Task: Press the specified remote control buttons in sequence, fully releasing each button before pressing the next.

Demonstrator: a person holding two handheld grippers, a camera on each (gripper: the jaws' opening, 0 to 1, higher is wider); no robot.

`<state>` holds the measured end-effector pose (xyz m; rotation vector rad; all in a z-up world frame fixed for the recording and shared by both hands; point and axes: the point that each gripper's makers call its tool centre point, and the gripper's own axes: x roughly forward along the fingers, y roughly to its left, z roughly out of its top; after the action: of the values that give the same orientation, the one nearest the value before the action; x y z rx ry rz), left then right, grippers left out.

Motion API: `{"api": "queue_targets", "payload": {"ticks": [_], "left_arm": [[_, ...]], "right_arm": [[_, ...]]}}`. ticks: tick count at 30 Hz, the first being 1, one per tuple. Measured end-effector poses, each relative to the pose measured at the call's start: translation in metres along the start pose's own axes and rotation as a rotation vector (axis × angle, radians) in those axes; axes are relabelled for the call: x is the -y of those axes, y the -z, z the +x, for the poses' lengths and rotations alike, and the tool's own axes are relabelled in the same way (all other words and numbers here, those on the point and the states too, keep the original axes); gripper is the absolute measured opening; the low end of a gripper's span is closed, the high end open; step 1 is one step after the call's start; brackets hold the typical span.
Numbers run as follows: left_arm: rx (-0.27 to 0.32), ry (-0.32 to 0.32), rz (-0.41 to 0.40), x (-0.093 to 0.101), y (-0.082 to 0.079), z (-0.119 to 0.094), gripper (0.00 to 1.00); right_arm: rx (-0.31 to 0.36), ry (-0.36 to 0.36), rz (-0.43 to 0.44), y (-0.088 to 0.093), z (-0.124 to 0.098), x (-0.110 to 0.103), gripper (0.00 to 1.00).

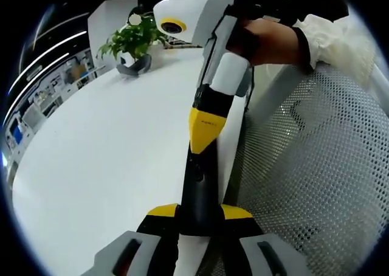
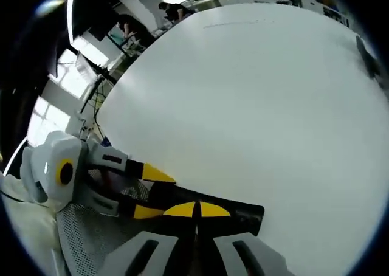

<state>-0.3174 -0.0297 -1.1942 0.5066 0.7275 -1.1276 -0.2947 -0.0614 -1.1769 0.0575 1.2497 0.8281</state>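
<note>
A slim black remote control (image 1: 198, 182) juts over the white table's (image 1: 103, 154) edge, and my left gripper (image 1: 200, 213) is shut on its near end, one yellow-tipped jaw on each side. My right gripper (image 1: 203, 129), held by a person's hand (image 1: 267, 42), comes down from above with its yellow tips together and resting on the remote's upper face. In the right gripper view my right gripper (image 2: 196, 209) is shut, its tips on the black remote (image 2: 243, 218), while the left gripper (image 2: 152, 193) clamps the remote from the left.
A potted green plant (image 1: 134, 45) stands at the table's far side. A grey mesh chair (image 1: 316, 166) sits beside the table edge on the right. The white tabletop (image 2: 255, 106) stretches wide, with a small dark object (image 2: 368, 57) at its far right.
</note>
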Motion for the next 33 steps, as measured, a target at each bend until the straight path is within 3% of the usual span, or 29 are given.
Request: {"api": "queue_targets", "payload": {"ticks": [7, 20, 29, 33], "left_arm": [[-0.003, 0.0, 0.001, -0.0003, 0.0001, 0.0001, 0.25], [-0.002, 0.006, 0.0, -0.0002, -0.0002, 0.0003, 0.25], [0.004, 0.009, 0.002, -0.0002, -0.0004, 0.0001, 0.25], [0.005, 0.008, 0.0, 0.0, -0.0004, -0.0002, 0.25]], "right_arm": [[-0.048, 0.013, -0.04, 0.0058, 0.0065, 0.0012, 0.0], [-0.037, 0.029, -0.11, 0.0058, 0.0057, 0.0014, 0.0], [-0.028, 0.025, -0.128, 0.0062, 0.0055, -0.0004, 0.0], [-0.025, 0.017, -0.089, 0.0058, 0.0043, 0.0016, 0.0]]}}
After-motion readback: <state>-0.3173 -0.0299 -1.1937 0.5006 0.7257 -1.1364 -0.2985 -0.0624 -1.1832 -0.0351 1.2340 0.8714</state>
